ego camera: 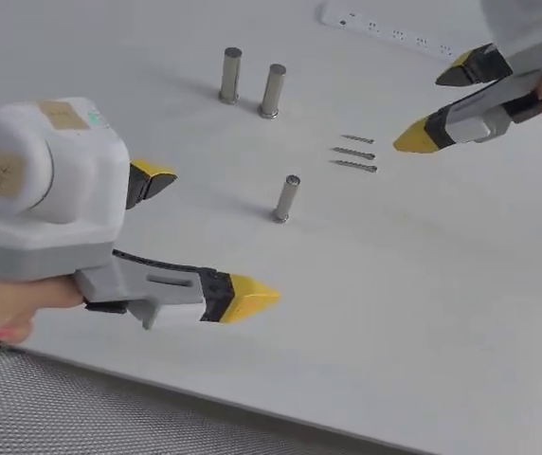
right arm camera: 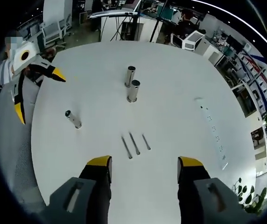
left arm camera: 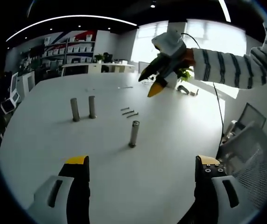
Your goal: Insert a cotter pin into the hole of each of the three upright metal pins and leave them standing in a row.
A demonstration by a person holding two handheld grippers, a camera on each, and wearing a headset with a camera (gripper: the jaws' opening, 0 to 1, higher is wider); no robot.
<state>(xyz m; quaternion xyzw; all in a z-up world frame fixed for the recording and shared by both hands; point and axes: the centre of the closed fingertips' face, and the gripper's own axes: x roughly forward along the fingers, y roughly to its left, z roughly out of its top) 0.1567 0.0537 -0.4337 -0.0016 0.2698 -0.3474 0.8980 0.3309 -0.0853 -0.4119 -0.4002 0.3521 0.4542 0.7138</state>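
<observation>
Three upright metal pins stand on the white table: two close together at the back and one apart, nearer me. Three cotter pins lie side by side to the right of them. My left gripper is open near the front left, empty, short of the near pin. My right gripper is open at the upper right, empty, hovering just right of the cotter pins. The back pins stand beyond them.
A white power strip lies at the table's far edge, right of the pins. A grey mesh surface runs below the table's front edge. Chairs and office desks stand around the table.
</observation>
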